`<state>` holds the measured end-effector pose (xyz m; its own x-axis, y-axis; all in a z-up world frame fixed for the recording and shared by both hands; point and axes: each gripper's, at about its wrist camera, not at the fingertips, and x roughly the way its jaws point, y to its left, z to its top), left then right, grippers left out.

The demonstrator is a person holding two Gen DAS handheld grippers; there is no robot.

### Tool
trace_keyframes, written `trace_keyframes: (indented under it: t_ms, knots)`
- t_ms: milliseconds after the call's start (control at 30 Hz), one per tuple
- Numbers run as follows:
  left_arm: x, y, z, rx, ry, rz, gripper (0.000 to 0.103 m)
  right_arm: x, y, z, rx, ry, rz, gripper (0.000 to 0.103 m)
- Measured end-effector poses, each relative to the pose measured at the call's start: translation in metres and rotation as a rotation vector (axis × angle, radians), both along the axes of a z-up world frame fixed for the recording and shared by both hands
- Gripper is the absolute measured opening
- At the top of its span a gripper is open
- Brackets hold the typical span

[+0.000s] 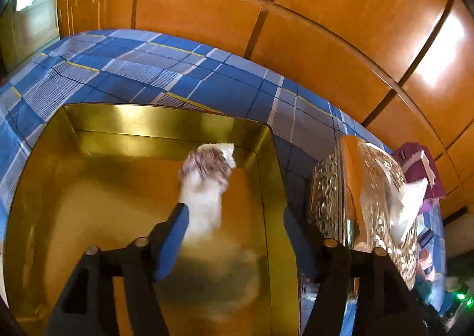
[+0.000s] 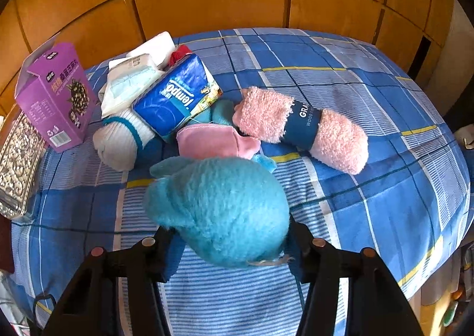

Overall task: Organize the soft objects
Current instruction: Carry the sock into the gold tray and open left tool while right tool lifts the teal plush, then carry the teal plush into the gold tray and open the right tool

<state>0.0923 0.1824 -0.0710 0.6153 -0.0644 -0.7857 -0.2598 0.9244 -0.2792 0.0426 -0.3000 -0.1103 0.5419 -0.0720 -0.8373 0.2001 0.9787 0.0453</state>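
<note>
Your left claw [image 1: 234, 232] stood open above the gold tin [image 1: 166, 125], and one blurred white-and-mauve soft item [image 1: 204, 185] lay between its fingers, touching only the left one. Your right claw [image 2: 229, 242] was closed on one turquoise fluffy sock bundle [image 2: 219, 208] over the checked bed [image 2: 370, 158]. Beyond it lay one pink fluffy roll [image 2: 299, 128], one white sock ball [image 2: 121, 143] and one Tempo tissue pack [image 2: 174, 99].

You are facing glossy orange wood panelling [image 2: 207, 7] with dark seams; bright light glares off it, behind a blue checked bedspread [image 2: 370, 134].
</note>
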Motion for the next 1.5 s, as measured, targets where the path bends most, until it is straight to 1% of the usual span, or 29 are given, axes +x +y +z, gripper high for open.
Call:
trace_keyframes:
  t_ms: [133, 233, 433, 633, 800, 900, 1000, 1200, 1300, 1333, 1400, 1500]
  knots:
    - [-0.023, -0.010, 0.004, 0.057, -0.019, -0.032, 0.068, -0.007, 0.000, 0.004, 0.018, 0.003, 0.003, 0.057]
    - [-0.036, -0.015, 0.006, 0.073, -0.031, -0.053, 0.068, -0.015, 0.002, 0.014, 0.044, -0.012, 0.009, 0.057]
    - [-0.054, -0.020, 0.016, 0.073, -0.063, -0.082, 0.068, -0.034, 0.014, 0.038, 0.028, -0.054, 0.047, 0.056]
    - [-0.065, -0.027, 0.028, 0.100, -0.103, -0.106, 0.068, -0.044, 0.021, 0.072, 0.024, -0.135, 0.047, 0.055]
    - [-0.071, -0.029, 0.034, 0.116, -0.115, -0.112, 0.069, -0.028, 0.030, 0.103, 0.046, -0.194, 0.067, 0.055]
    - [-0.075, -0.027, 0.034, 0.119, -0.113, -0.107, 0.069, -0.002, 0.040, 0.117, 0.069, -0.220, 0.090, 0.055]
    - [-0.081, -0.024, 0.033, 0.133, -0.108, -0.105, 0.069, 0.023, 0.053, 0.125, 0.054, -0.228, 0.125, 0.055]
    - [-0.089, -0.009, 0.032, 0.136, -0.107, -0.068, 0.069, 0.083, 0.103, 0.144, 0.030, -0.242, 0.229, 0.055]
    - [-0.093, -0.001, 0.033, 0.144, -0.113, -0.040, 0.069, 0.100, 0.139, 0.158, 0.036, -0.260, 0.326, 0.055]
    - [-0.095, 0.003, 0.034, 0.146, -0.113, -0.027, 0.069, 0.100, 0.151, 0.160, 0.044, -0.262, 0.363, 0.055]
    - [-0.099, 0.012, 0.034, 0.147, -0.114, 0.000, 0.069, 0.098, 0.183, 0.165, 0.063, -0.264, 0.472, 0.055]
    - [-0.105, 0.027, 0.033, 0.149, -0.108, 0.045, 0.069, 0.085, 0.231, 0.166, 0.097, -0.252, 0.631, 0.055]
